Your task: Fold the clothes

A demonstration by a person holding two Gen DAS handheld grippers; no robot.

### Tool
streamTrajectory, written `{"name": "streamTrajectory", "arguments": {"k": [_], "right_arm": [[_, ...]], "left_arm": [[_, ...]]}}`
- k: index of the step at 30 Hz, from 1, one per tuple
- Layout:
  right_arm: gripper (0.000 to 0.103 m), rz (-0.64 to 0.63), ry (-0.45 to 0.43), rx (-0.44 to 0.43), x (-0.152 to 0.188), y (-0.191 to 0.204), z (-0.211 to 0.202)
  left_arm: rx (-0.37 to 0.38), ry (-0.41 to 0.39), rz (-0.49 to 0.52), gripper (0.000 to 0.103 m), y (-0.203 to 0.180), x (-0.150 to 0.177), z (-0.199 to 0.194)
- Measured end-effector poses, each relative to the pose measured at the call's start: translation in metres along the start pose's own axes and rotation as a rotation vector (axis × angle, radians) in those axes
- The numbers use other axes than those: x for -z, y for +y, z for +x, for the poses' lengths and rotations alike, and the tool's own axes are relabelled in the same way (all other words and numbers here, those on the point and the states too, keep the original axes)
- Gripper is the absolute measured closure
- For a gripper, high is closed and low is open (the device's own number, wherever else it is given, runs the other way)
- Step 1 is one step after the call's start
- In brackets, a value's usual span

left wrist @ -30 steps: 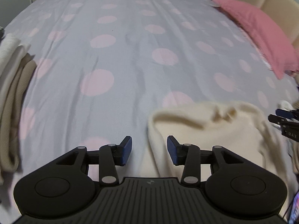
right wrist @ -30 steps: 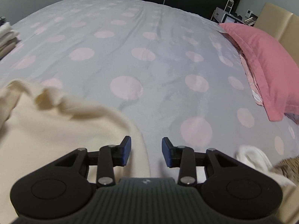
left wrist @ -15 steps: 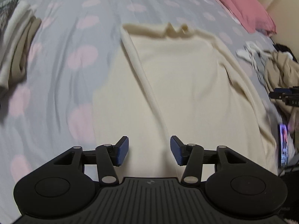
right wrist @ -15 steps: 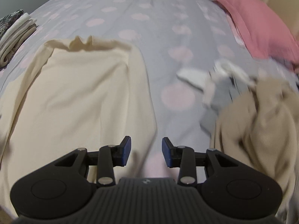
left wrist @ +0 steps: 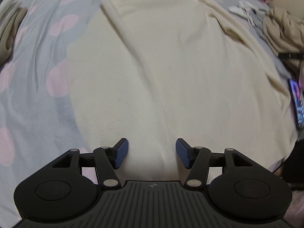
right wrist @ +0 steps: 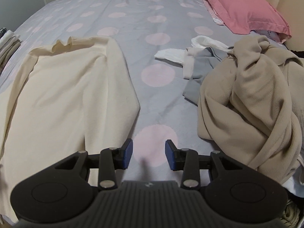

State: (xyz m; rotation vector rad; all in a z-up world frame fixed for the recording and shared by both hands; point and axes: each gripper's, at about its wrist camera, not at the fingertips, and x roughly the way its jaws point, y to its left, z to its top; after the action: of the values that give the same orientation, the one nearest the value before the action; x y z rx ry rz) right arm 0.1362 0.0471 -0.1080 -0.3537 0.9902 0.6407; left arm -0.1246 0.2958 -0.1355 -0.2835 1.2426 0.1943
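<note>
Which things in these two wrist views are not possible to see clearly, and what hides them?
- Near hem of the cream garment, left wrist view: behind the left tongs, whose jaws are opening with nothing pinched.
- Grey garment, right wrist view: partly under the beige pile.
- Folded stack, right wrist view: cut off by the left edge.
- Lit screen, left wrist view: blurred, at the right edge.

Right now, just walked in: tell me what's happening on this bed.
A person with a gripper in each hand is folding laundry on a grey bedspread with pink dots. A cream knit garment lies spread out flat. The left gripper hovers over its near end, jaws opening, pads not pressing on the cloth. The right gripper is open over bare bedspread, beside the garment's edge. A crumpled beige ribbed garment waits unfolded to the right.
</note>
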Motion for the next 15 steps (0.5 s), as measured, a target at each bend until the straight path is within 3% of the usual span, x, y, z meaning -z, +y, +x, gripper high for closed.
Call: {"name": "streamTrajectory", "arguments": {"k": [5,10,12,15], "right_arm": [[0.062,-0.029,-0.003,-0.020,-0.002,0.010,0.002],[0.062,-0.052,0.002,-0.015,-0.002,0.014,0.003],[0.062,-0.045,0.003,-0.010,-0.002,0.013,0.003],[0.062,-0.030,0.005,0.001,-0.001,0.009,0.002]], "left_arm": [[-0.010,-0.012,0.013,0.052,0.001,0.002,-0.001],[-0.029,-0.022,0.023,0.097,0.000,0.001,0.001],[-0.019,-0.032,0.008,0.103,0.002,0.001,-0.005],[0.011,-0.074,-0.032,0.103,0.010,-0.002,-0.025]]}}
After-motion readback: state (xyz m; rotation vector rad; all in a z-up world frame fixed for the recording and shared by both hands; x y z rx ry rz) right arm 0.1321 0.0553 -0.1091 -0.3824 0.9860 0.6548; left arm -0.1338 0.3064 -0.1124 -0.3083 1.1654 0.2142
